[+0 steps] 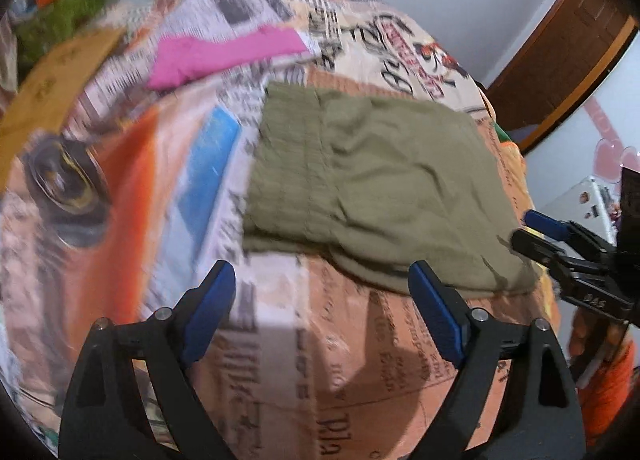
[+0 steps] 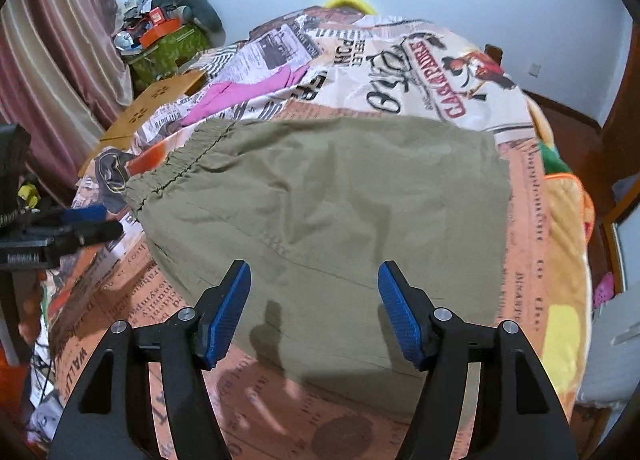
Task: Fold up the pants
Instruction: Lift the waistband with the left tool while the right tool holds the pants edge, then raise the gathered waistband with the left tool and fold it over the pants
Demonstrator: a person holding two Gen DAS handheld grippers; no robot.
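Note:
The olive green pants [image 1: 372, 188] lie folded in a flat rectangle on the newspaper-print bedspread [image 1: 280, 360]. They fill the middle of the right wrist view [image 2: 328, 204], with the elastic waistband at the left. My left gripper [image 1: 324, 284] is open and empty, just off the near left corner of the pants. My right gripper [image 2: 314, 284] is open and empty, hovering over the near edge of the pants. The right gripper also shows at the right edge of the left wrist view [image 1: 532, 228], and the left gripper shows at the left edge of the right wrist view [image 2: 90, 222].
A folded pink garment [image 1: 224, 54] lies farther back on the bed, also in the right wrist view [image 2: 248, 90]. A cardboard box [image 2: 152, 108] and a cluttered green box [image 2: 168, 46] stand at the left by a curtain. A yellow-orange quilt [image 2: 568, 220] lies along the bed's right edge.

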